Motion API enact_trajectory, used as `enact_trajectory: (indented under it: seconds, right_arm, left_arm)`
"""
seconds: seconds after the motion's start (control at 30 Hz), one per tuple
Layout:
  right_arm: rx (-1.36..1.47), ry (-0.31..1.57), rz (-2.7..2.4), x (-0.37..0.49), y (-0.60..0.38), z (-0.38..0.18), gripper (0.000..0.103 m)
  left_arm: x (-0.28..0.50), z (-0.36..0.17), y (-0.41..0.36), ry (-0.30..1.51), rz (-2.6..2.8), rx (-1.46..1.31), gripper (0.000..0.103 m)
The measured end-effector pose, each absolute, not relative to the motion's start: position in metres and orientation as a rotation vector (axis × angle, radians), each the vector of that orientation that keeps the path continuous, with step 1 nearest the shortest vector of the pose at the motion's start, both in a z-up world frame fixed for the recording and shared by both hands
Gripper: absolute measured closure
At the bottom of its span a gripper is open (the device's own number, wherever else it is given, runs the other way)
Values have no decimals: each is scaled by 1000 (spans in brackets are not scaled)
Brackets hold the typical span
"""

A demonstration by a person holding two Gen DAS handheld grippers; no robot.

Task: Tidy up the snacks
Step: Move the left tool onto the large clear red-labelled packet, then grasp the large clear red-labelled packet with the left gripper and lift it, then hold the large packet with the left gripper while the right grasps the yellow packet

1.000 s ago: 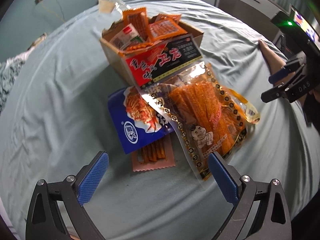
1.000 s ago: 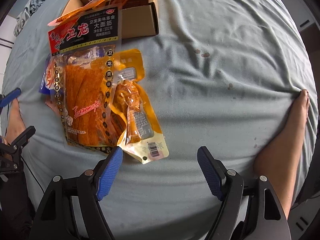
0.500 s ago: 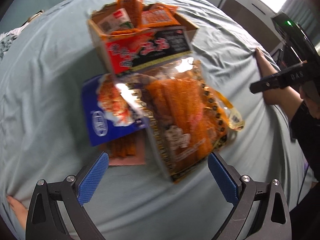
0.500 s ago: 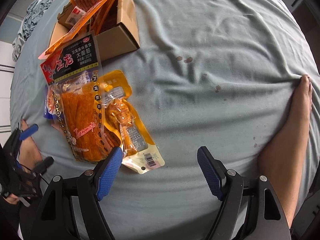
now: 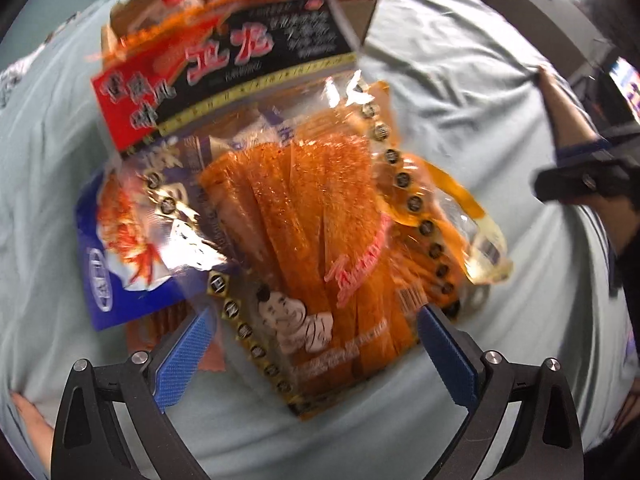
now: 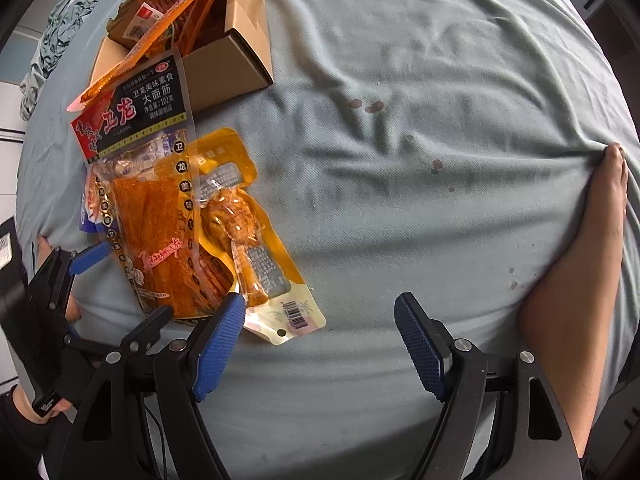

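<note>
Setting: a bed covered with a wrinkled pale blue-grey sheet, with a few small dark stains.
Large snack bag: clear pack of orange spicy strips with a red and black header, lying flat on the bed, its header end touching a cardboard box.
Cardboard box: open, stuffed with orange snack packets.
Blue packet: partly under the large bag.
Yellow packet: beside the large bag, partly tucked under its edge.
Left hand-held gripper: jaws wide apart, straddling the large bag's near end; the picture is blurred.
Right hand-held gripper: jaws wide apart above bare sheet, holding nothing.
Person: a bare foot rests on the bed.
</note>
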State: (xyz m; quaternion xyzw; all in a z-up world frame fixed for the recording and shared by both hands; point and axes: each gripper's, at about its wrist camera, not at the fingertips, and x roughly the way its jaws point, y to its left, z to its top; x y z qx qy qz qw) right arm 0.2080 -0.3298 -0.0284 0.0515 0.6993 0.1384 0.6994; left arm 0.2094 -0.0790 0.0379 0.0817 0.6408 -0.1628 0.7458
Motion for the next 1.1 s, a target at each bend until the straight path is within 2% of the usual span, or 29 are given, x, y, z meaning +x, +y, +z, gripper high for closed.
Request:
enact_trajectory:
  seconds: [0.17, 0.3, 0.33, 0.37, 0.4, 0.47, 0.57, 0.63, 0.87, 1.1]
  right_arm:
    - [110, 1555, 314, 206, -333, -31, 26]
    - [119, 1564, 306, 206, -339, -36, 26]
    - [118, 1566, 303, 206, -341, -37, 26]
    - [116, 1568, 300, 206, -342, -38, 26]
    - [116, 1569, 298, 206, -343, -38, 26]
    - [124, 1568, 299, 206, -345, -39, 26]
    - [145, 1560, 303, 207, -346, -36, 26]
    - [151, 1554, 311, 207, -345, -33, 26]
    - [139, 1550, 311, 205, -343, -31, 26]
    - [77, 1545, 309, 208, -324, -33, 26]
  left_arm:
    - [224, 12, -82, 1488, -269, 72, 0]
    - [226, 10, -92, 1464, -244, 85, 1]
    - [226, 11, -96, 1456, -261, 91, 12]
    - [226, 14, -101, 1445, -297, 95, 30]
    - [224, 19, -107, 1438, -338, 103, 35]
    - [224, 24, -107, 1441, -337, 95, 55]
    - [228, 32, -92, 1485, -360, -4, 72]
    - [226, 43, -85, 1476, -388, -6, 77]
    - [213, 80, -54, 1436, -442, -62, 81]
    - [206, 121, 4, 1293, -426, -142, 82]
